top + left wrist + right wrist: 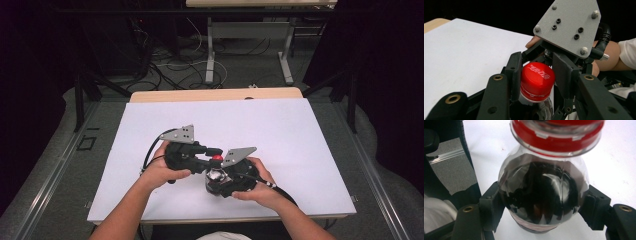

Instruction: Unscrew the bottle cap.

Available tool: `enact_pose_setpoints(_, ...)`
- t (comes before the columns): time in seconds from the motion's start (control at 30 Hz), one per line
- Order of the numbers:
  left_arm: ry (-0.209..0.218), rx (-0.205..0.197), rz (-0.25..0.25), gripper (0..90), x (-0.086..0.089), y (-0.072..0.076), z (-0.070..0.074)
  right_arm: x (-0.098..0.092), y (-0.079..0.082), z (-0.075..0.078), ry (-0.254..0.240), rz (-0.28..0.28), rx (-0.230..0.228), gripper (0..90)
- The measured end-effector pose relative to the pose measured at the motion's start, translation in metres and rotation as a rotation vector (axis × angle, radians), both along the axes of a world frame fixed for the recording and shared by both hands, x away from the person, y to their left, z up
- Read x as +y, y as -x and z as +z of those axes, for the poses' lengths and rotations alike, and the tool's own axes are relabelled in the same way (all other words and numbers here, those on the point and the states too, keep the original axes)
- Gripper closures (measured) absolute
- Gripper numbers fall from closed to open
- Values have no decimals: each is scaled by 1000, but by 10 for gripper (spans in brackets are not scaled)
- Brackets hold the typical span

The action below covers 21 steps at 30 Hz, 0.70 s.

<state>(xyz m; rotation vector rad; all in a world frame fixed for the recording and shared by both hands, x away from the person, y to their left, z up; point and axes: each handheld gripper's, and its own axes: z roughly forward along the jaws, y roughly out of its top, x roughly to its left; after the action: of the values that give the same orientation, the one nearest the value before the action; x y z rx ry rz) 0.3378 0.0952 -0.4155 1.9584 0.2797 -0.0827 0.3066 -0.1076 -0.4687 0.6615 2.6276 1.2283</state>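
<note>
Bottle [542,195], clear plastic, dark reflections inside: stands near the front edge of the white table sheet [280,125]. Red cap [537,80]: clamped between left gripper [537,75] jaws. Right gripper [541,207]: jaws closed on the bottle's shoulder, below the cap.

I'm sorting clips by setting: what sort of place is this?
Probably a lab or workshop recording bay: a white-topped wooden table, loose cables on the grey floor, and black curtains around it.
</note>
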Motion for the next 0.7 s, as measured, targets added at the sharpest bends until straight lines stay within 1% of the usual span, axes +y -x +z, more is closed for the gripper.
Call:
enact_pose_setpoints(0.07,-2,-12,31,615,-1,3,0,-1,-1,0,6,-3,4,296)
enact_pose_setpoints(0.1,-11,-21,53,617,-3,6,0,0,-1,0,2,-4,9,296)
enact_pose_setpoints(0.13,-17,-32,79,618,-4,8,0,-1,-1,0,8,-9,7,296)
enact_pose_setpoints(0.17,-27,-46,115,618,-6,12,1,0,-2,-1,2,-25,0,296)
enact_pose_setpoints(0.2,-33,-60,149,618,-8,15,1,-1,-3,-1,-1,-29,4,297)
enact_pose_setpoints(0.23,-45,-85,188,618,-10,18,2,-2,-3,-1,5,-34,19,297)
enact_pose_setpoints(0.27,-53,-88,224,618,-13,22,3,-1,-3,-1,2,-56,6,297)
enact_pose_setpoints(0.3,-52,-85,281,618,-16,27,3,-2,-3,-1,6,-57,3,297)
enact_pose_setpoints(0.33,-53,-85,327,618,-20,31,3,-2,-3,0,6,-72,5,297)
enact_pose_setpoints(0.37,-66,-96,360,619,-23,35,3,-3,-4,0,8,-82,-2,297)
enact_pose_setpoints(0.43,-73,-108,415,618,-29,40,3,-3,-4,-1,13,-99,-8,297)
enact_pose_setpoints(0.47,-76,-99,427,618,-30,40,3,-4,-5,-1,12,-91,-9,297)
enact_pose_setpoints(0.5,-72,-92,428,616,-30,39,3,-4,-5,-1,14,-95,-7,297)
enact_pose_setpoints(0.53,-73,-83,414,613,-29,37,3,-4,-5,-1,16,-93,-5,297)
enact_pose_setpoints(0.57,-71,-62,405,599,-27,35,4,-4,-5,-1,13,-96,-9,297)
enact_pose_setpoints(0.63,-61,-34,383,522,-23,31,4,-5,-5,-1,12,-88,-6,297)
enact_pose_setpoints(0.67,-59,-19,364,502,-20,29,5,-5,-5,0,11,-85,-6,297)
enact_pose_setpoints(0.7,-58,-17,348,474,-17,27,5,-5,-5,0,9,-86,-11,296)
